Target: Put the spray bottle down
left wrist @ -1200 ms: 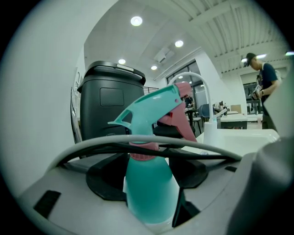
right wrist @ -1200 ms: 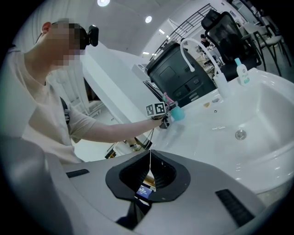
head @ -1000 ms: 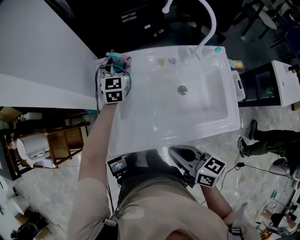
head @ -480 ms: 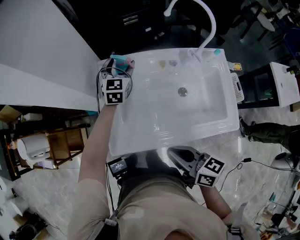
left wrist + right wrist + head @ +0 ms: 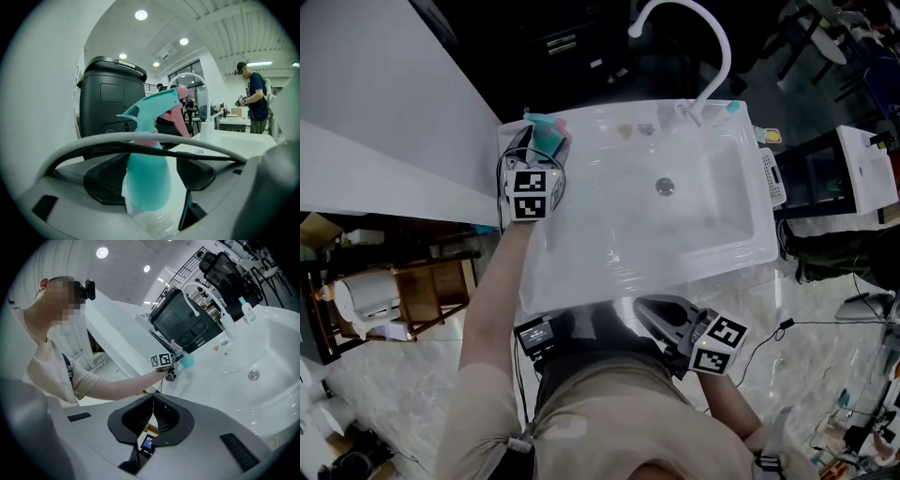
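At the far left of the head view we see our left arm reaching to the back left corner of the white sink (image 5: 581, 277). The left tongs (image 5: 536, 150) sit at that corner with their marker cube facing up. In the left gripper view their 2 jaws stand wide apart, and a grey cable (image 5: 84, 143) loops across in front of them. The spray bottle (image 5: 145, 176) stands upright between the jaws on the sink's corner ledge. It has a teal body, a teal head and a pink trigger. We see clear space between the bottle and the right-hand pad. The bottle overlaps the left-hand pad in that view, so we cannot tell whether they touch there. Behind the bottle rises a tall black bin-like unit (image 5: 110, 101).

Moving right, the basin holds 1 round drain (image 5: 665, 187) near its middle. A curved white faucet (image 5: 717, 42) arches over the back rim, and a small teal-capped bottle (image 5: 733, 107) stands just beside its base.

Lower right, close to our torso and off the sink's near edge, the right tongs (image 5: 153, 416) have their jaws pressed together with nothing between them. They point toward the sink.
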